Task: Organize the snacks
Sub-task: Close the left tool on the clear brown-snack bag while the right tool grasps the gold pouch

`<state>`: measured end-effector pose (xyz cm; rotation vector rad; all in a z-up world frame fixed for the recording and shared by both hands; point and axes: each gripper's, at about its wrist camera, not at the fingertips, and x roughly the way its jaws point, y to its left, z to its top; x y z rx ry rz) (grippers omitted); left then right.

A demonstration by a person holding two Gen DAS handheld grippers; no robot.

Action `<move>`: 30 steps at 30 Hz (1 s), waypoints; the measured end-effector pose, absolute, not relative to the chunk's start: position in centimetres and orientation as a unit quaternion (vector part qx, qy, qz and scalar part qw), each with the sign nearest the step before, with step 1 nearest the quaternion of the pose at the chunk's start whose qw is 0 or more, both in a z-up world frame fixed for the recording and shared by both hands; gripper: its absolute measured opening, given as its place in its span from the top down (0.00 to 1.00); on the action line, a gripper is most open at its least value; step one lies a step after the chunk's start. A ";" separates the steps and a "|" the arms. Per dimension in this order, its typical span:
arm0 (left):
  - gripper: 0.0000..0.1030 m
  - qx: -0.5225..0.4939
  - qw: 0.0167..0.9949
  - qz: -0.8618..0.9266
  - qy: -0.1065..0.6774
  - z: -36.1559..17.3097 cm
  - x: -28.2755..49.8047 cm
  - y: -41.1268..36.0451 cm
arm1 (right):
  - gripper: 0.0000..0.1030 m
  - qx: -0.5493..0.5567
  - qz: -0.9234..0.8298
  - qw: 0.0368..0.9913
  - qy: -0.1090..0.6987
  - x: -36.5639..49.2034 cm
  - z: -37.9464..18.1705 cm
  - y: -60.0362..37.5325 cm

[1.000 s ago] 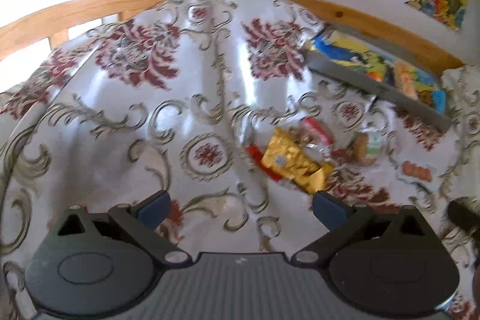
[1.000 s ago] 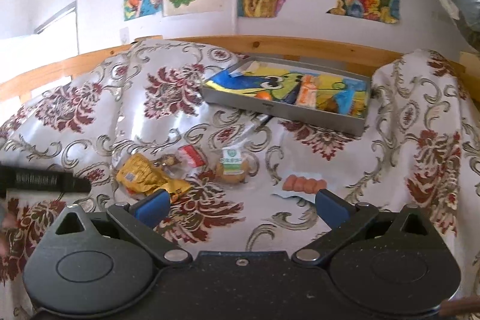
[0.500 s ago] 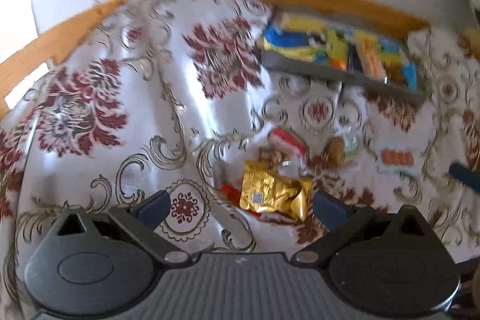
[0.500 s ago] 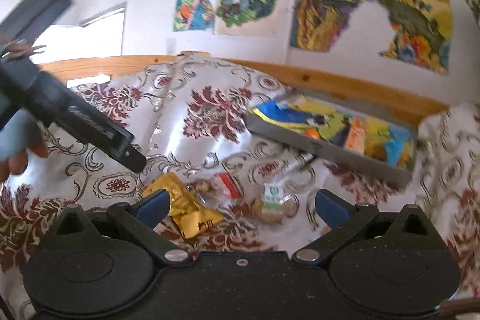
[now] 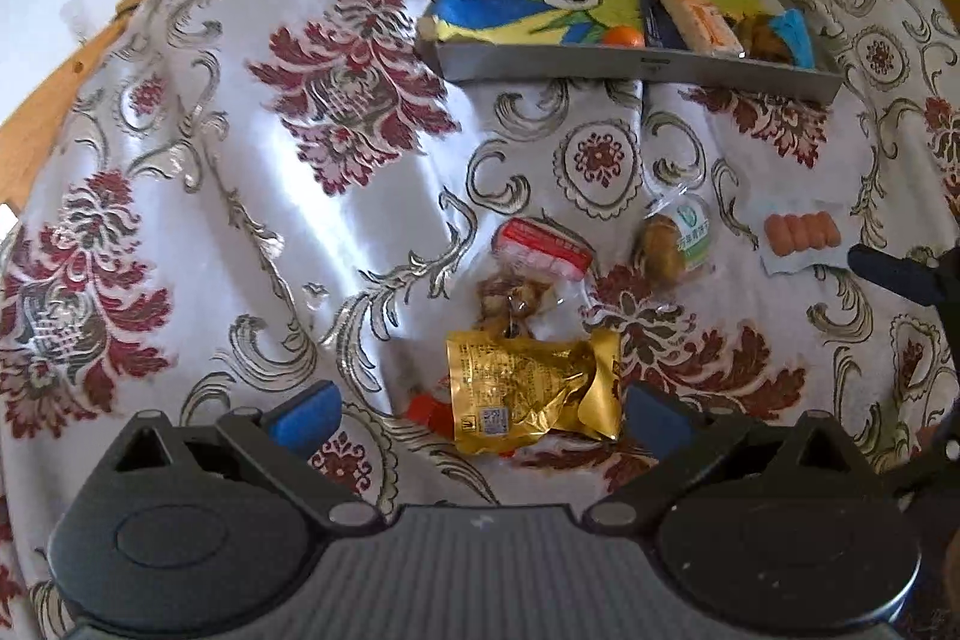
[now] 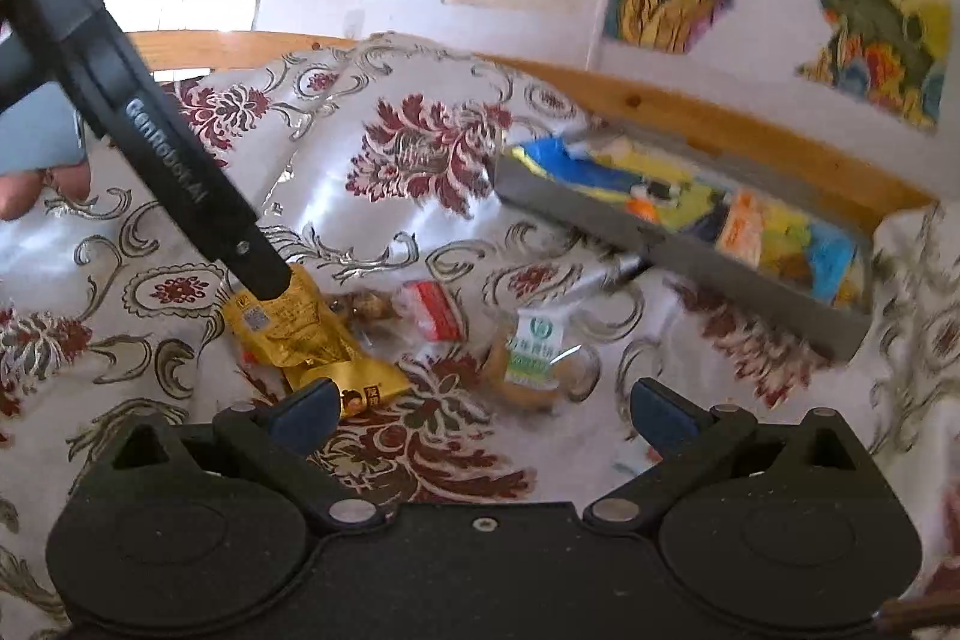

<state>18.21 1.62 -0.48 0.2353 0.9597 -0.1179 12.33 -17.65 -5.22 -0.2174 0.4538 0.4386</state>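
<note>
Closer now, your left gripper (image 5: 480, 415) hangs spread wide over the gold packet (image 5: 531, 391) at lower centre; pinch it next, then carry it to the grey tray (image 5: 630, 64). Your right gripper (image 6: 480, 409) is empty, fingers apart.

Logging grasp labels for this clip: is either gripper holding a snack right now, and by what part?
Nothing is held. The left gripper is open around the gold packet; the right gripper is open too.

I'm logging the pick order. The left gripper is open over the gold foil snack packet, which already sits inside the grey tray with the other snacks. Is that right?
Not quite. The gold foil snack packet is not in the grey tray; it lies on the patterned tablecloth, well in front of the tray, among the loose snacks. The left wrist view shows this. The left gripper is indeed open over it.
</note>
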 end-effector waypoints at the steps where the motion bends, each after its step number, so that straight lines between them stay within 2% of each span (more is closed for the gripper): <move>1: 0.01 0.119 0.876 -0.058 0.464 -0.6 18.6 1.8 | 0.01 -0.099 0.223 0.943 0.225 12.6 -5.3 -17.6; 7: 0.01 0.156 0.867 -0.064 0.468 -0.9 21.3 2.9 | 0.01 -0.091 0.303 0.922 0.225 14.3 -6.1 -15.5; 17: 0.01 0.149 0.857 -0.082 0.486 -2.2 26.8 3.0 | 0.01 -0.074 0.377 0.888 0.252 18.9 -7.8 -12.1; 19: 0.01 0.148 0.852 -0.093 0.493 -2.9 27.5 2.7 | 0.03 -0.067 0.383 0.885 0.257 19.6 -7.9 -11.5; 21: 0.01 0.148 0.847 -0.108 0.500 -3.6 27.9 2.3 | 0.12 -0.070 0.392 0.879 0.264 19.8 -8.3 -10.9; 25: 0.01 0.151 0.839 -0.118 0.509 -4.8 28.4 2.0 | 0.18 -0.075 0.404 0.867 0.282 20.1 -9.2 -10.4; 28: 0.05 0.138 0.835 -0.131 0.516 -5.3 28.7 2.3 | 0.20 -0.072 0.412 0.859 0.295 20.4 -9.4 -10.3; 30: 0.11 0.128 0.833 -0.139 0.520 -5.5 29.0 2.5 | 0.22 -0.069 0.416 0.854 0.305 20.7 -9.4 -10.4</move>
